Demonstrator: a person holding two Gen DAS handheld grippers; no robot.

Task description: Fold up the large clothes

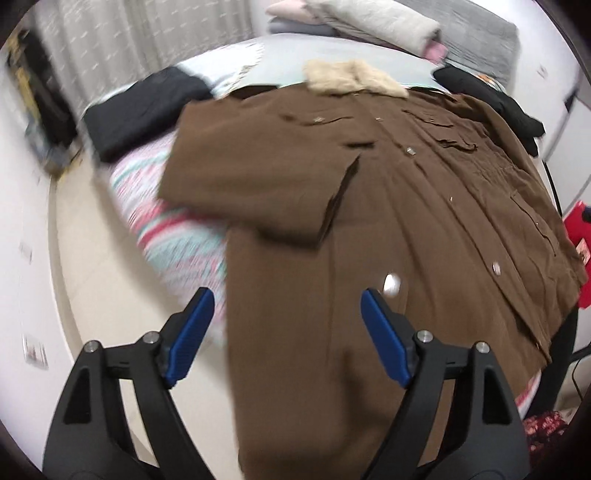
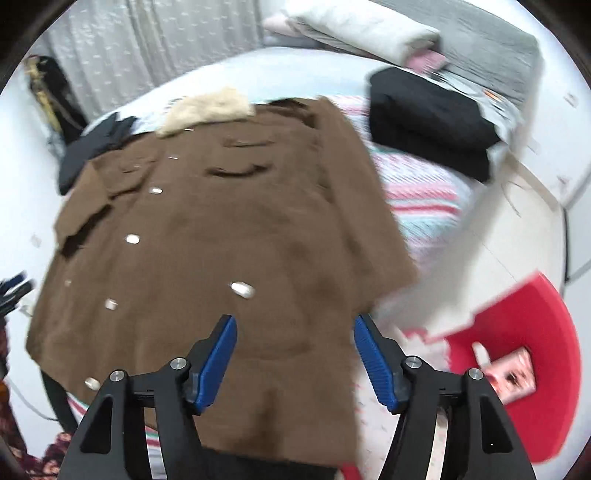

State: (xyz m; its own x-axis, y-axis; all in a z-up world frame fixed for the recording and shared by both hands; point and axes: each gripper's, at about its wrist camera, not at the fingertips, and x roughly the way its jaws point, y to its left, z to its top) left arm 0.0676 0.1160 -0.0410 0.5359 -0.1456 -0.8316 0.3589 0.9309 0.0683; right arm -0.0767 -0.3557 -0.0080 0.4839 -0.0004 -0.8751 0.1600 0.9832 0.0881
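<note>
A large brown coat (image 1: 388, 229) with a cream fur collar (image 1: 351, 79) lies spread front up on the bed, silver snaps down its middle. One sleeve (image 1: 258, 184) is folded across its chest. My left gripper (image 1: 288, 293) hangs open above the coat's lower left edge, with nothing between its blue pads (image 1: 384, 332). In the right wrist view the same coat (image 2: 221, 229) fills the middle. My right gripper (image 2: 295, 319) stands open over its lower right part, also holding nothing. Both views are blurred.
The bed has a striped sheet (image 2: 424, 199). Folded black clothes (image 2: 432, 122) lie beside the coat, and another dark garment (image 2: 92, 147) lies on its other side. Rolled bedding (image 1: 369, 22) is piled at the head. A red stool (image 2: 517, 332) stands on the floor.
</note>
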